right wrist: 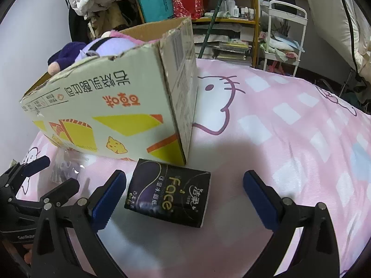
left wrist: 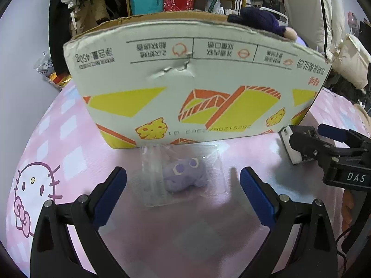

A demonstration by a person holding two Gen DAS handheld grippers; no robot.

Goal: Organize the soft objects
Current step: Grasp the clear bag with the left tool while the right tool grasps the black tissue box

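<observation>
A small purple plush in a clear plastic bag lies on the pink bedspread against the front of an open cardboard box. My left gripper is open, its jaws on either side of the bag, just short of it. A black tissue pack lies near the box corner. My right gripper is open around the pack, not touching it. A purple plush sticks out of the box top; it also shows in the left wrist view.
The pink Hello Kitty bedspread spreads wide to the right. The right gripper shows at the left wrist view's right edge, the left gripper at the right wrist view's left. Shelves, bags and clothes stand behind the bed.
</observation>
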